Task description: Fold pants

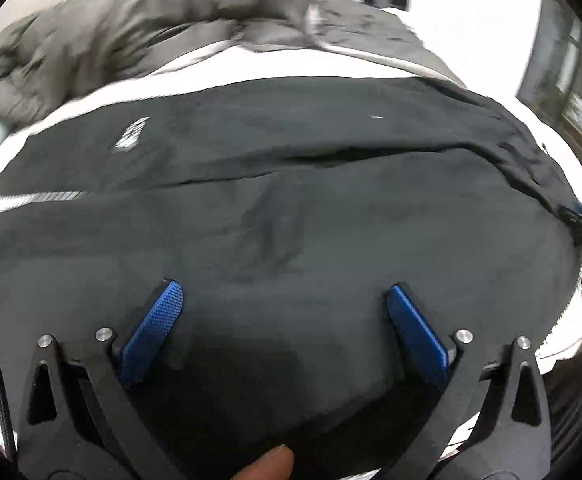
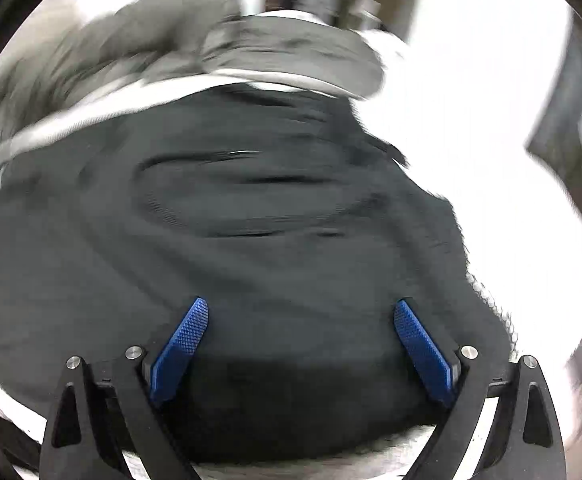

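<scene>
While angled down over the black pants (image 1: 291,208), left claw (image 1: 285,300) and right claw (image 2: 301,316) both gaped wide, gripping nothing.

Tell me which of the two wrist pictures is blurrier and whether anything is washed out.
Right wrist view: heavy motion smear over the black pants and grey jacket, though the blue fingers stay sharp; the white surface is blown out. Left wrist view: milder blur, pants folds and a white logo readable; strong fisheye bending in both.
</scene>
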A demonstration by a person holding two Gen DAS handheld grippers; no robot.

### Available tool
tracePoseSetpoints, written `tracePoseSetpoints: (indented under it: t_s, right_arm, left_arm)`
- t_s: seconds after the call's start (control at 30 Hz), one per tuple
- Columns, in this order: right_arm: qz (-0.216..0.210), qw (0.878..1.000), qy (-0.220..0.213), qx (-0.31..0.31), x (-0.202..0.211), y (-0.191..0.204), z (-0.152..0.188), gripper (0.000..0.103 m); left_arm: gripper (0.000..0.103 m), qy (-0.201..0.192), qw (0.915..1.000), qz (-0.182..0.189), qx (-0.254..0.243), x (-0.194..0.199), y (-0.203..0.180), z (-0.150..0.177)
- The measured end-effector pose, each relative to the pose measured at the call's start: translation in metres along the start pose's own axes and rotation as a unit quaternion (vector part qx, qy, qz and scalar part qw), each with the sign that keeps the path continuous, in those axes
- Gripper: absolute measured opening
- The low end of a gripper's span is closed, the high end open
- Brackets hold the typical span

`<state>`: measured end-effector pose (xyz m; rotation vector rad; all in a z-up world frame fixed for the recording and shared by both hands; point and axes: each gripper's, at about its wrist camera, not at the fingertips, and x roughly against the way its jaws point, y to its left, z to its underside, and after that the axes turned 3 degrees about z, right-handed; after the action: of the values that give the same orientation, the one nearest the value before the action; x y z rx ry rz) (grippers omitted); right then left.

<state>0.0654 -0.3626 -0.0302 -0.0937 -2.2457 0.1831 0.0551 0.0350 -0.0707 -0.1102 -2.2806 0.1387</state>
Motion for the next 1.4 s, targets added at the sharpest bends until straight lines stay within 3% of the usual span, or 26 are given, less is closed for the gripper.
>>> tracePoseSetpoints:
  t_s: [0.07, 0.13, 0.2, 0.3, 0.43, 0.5, 0.53, 0.63, 0.8, 0.93, 1.07, 1.1, 1.23, 1.3, 1.4]
  right_arm:
    - [-0.003, 0.999, -0.006, -0.035, 0.003, -0.019, 0.001, 0.094]
    - [0.002, 0.999, -0.022, -0.032, 0.01, -0.014, -0.003, 0.095]
    - [-0.024, 0.998, -0.051, -0.011, 0.025, 0.002, -0.009, 0.095]
    - [-0.083, 0.994, -0.066, 0.022, 0.036, 0.046, -0.022, 0.095]
    - [-0.133, 0.985, -0.041, 0.102, 0.026, 0.123, -0.044, 0.094]
    - [-0.145, 0.979, -0.024, 0.138, 0.008, 0.157, -0.057, 0.082]
    - [-0.146, 0.976, -0.011, 0.161, -0.001, 0.174, -0.058, 0.065]
    - [-0.131, 0.973, 0.0, 0.193, -0.018, 0.19, -0.054, 0.057]
    - [-0.087, 0.979, 0.001, 0.182, -0.02, 0.156, -0.054, 0.057]
    - [-0.091, 0.983, 0.012, 0.161, -0.031, 0.128, -0.053, 0.063]
    - [-0.08, 0.982, 0.014, 0.169, -0.027, 0.121, -0.053, 0.064]
    - [-0.084, 0.983, 0.018, 0.164, -0.028, 0.12, -0.055, 0.064]
    - [-0.136, 0.984, 0.004, 0.114, -0.01, 0.11, -0.068, 0.064]
    - [-0.162, 0.982, -0.014, 0.092, -0.002, 0.106, -0.075, 0.07]
    - [-0.167, 0.983, -0.034, 0.063, 0.005, 0.104, -0.086, 0.072]
  left_arm:
    - [0.102, -0.004, 0.9998, -0.003, 0.018, 0.006, 0.013, -0.003]
    - [0.102, -0.013, 0.9997, -0.005, 0.018, 0.012, 0.01, -0.008]
    - [0.102, -0.019, 0.9997, 0.016, 0.006, 0.016, -0.004, -0.013]
    - [0.102, -0.01, 0.9986, 0.037, -0.035, 0.006, -0.04, -0.026]
    - [0.102, 0.007, 0.9955, 0.051, -0.079, -0.015, -0.08, -0.048]
    - [0.102, 0.013, 0.9924, 0.065, -0.103, -0.025, -0.093, -0.057]
    - [0.102, 0.017, 0.9912, 0.064, -0.115, -0.029, -0.098, -0.058]
    - [0.102, 0.032, 0.9918, 0.032, -0.119, -0.041, -0.101, -0.057]
    - [0.099, 0.053, 0.9965, 0.015, -0.064, -0.052, -0.062, -0.058]
    - [0.098, 0.048, 0.9982, -0.016, -0.032, -0.036, -0.017, -0.05]
    - [0.1, 0.038, 0.9944, -0.094, -0.031, -0.017, 0.026, -0.038]
    - [0.1, 0.039, 0.9943, -0.097, -0.018, -0.015, 0.037, -0.038]
    - [0.1, 0.022, 0.9959, -0.082, 0.031, 0.002, 0.062, -0.042]
    - [0.101, 0.002, 0.9973, -0.067, 0.03, 0.009, 0.054, -0.051]
    - [0.102, -0.014, 0.9988, -0.047, 0.009, 0.002, 0.025, -0.071]
